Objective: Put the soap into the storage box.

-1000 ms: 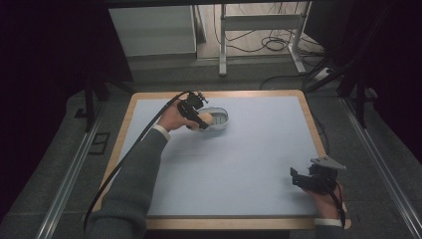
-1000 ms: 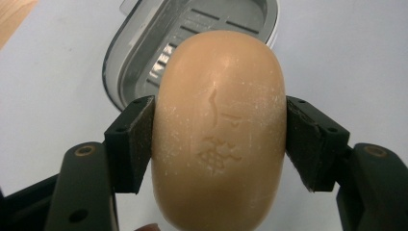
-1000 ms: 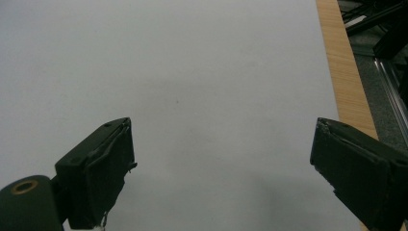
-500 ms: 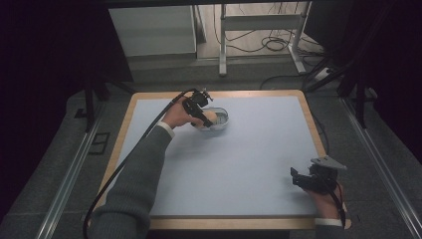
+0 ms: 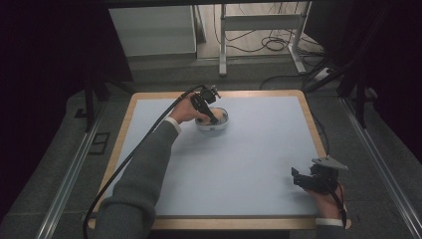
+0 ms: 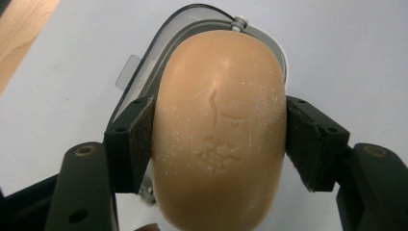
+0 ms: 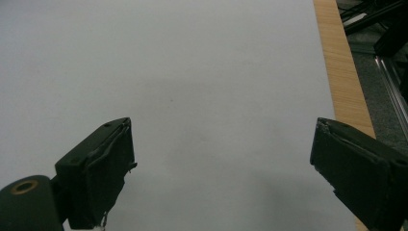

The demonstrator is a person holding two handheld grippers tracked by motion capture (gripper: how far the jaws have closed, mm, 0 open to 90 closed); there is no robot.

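High view: since a second ago my left tool [image 5: 213, 117] has carried the tan oval soap bar [image 5: 211, 118] sideways over the clear plastic soap dish [image 5: 215, 124] at 12 o'clock on the worktop [image 5: 249, 164]. Placement looks near.
Left gripper view: pads clamp soap [image 6: 219, 130].
Right gripper view: right tool [image 7: 221, 163] wide, empty.

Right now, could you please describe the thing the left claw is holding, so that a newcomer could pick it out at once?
Start at the pale blue table with its wooden rim and look to its far side, left of centre, where a clear dish sits. Just above that dish the left claw clamps a bar of soap: a tan, rounded oval with a stamped mark on its face, the only warm-coloured thing on the mat.
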